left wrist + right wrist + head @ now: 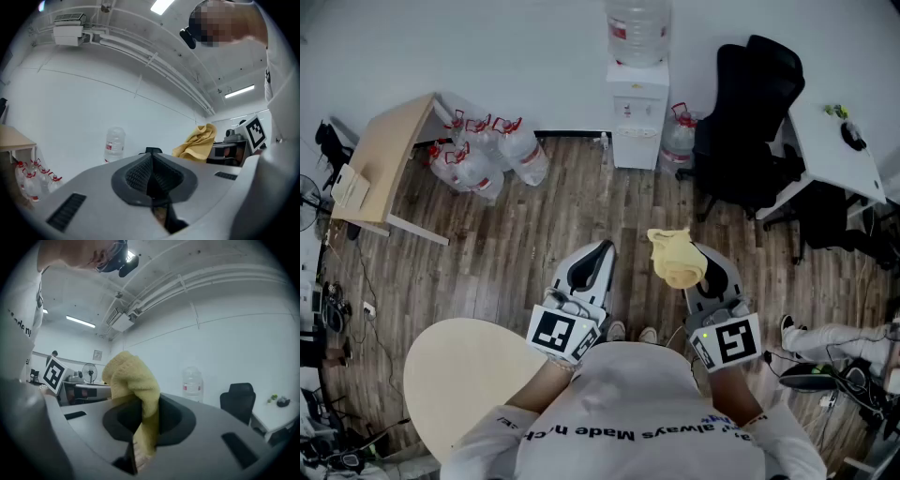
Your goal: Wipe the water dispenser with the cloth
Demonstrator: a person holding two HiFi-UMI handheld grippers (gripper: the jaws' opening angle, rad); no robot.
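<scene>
My left gripper [596, 251]: jaws pressed together, empty. My right gripper [701, 272]: clamped on crumpled yellow terry cloth [675, 257]. White floor-standing water dispenser [637, 114] well ahead at wall, black office chair [750, 122] just right of it.

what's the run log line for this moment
right gripper: shut on yellow cloth | left gripper: shut, empty | water dispenser: by far wall, untouched

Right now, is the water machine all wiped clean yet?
Not yet. Done: the right gripper has the yellow cloth pinched in its jaws. In hand: holding it up, with the water dispenser across the wooden floor. Left: reaching it and all the wiping. The left gripper is shut, empty.
</scene>
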